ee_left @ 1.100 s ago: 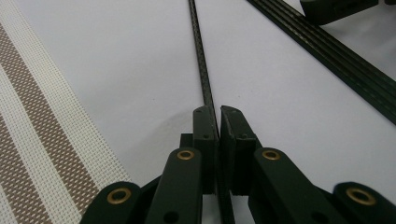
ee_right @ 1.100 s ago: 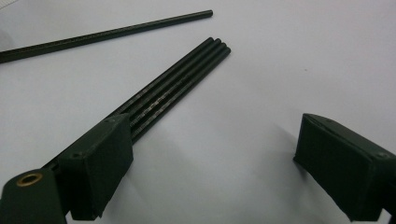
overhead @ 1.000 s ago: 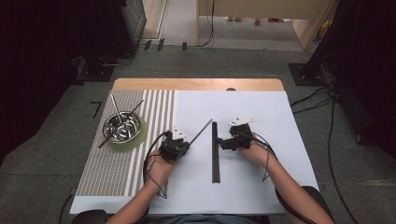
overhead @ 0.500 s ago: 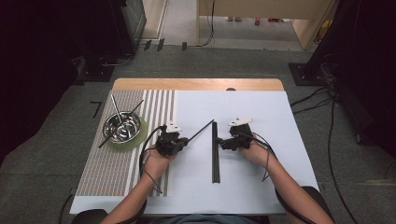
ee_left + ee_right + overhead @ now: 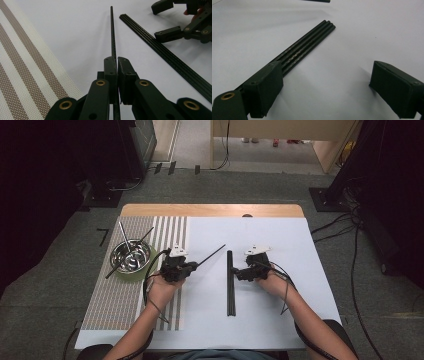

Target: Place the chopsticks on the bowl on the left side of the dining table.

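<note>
On the white table [image 5: 280, 320], left of centre, our left tongs [image 5: 192, 265] are clamped on one thin black rod [image 5: 212, 254]; the left gripper view shows the jaws pinched together on it [image 5: 113, 37], most of its length sticking out ahead.
- Rod held near one end, far tip angled up and toward the table's middle. It looks clear of the surface, going by the shadow under it.
- Remaining rods [image 5: 230, 282] lie as a tight bundle at centre table, side by side, flat. In the right gripper view we count about four [image 5: 307, 48].
- Right tongs [image 5: 238, 272] gaping wide, just beside the bundle; near jaw sits at its edge, nothing between the pads.
- Metal bowl [image 5: 131, 256] on a green coaster on the striped mat [image 5: 120, 305], far left, already carries a couple of rods leaning across its rim.

Our read: the step in hand is carrying this rod over to the bowl.
- Keep the grip firm; a thin rod held at one end may pivot in the jaws.
- Swing the long free end wide of the bundle and of the right tongs.
- Lower the tip into the bowl first, then let go, so it leans on the rim rather than bouncing out.
- Keep the right tongs parked, so the bundle is not rolled apart.
</note>
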Available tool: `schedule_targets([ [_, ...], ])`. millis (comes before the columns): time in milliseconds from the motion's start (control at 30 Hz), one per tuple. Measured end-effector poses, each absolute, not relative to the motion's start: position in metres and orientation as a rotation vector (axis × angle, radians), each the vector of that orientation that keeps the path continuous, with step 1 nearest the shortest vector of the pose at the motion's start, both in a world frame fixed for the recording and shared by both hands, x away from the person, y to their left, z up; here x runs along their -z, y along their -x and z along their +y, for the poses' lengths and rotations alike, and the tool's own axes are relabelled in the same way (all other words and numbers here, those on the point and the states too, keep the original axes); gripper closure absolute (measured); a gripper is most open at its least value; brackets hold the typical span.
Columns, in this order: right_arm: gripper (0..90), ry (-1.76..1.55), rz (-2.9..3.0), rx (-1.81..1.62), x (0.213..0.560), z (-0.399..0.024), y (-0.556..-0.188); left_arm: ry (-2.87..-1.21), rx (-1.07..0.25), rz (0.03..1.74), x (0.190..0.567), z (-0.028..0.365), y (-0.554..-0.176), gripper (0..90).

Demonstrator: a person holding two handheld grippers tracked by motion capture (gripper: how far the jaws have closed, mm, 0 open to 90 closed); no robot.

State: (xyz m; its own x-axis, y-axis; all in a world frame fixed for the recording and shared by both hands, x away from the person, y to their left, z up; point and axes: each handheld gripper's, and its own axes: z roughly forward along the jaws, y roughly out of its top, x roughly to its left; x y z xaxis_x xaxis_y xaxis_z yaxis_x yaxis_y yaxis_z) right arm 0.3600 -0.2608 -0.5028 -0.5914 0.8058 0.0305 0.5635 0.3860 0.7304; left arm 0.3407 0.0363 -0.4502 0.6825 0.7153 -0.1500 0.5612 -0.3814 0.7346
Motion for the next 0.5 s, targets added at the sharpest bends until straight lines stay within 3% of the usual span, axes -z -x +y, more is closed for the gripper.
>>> schedule_targets([
  [500, 11.0, -1.193, 2.321, -1.029, 0.503, -0.261, -0.360, -2.064, -0.260, 0.966, 0.438, 0.050, -0.343, 87.6],
])
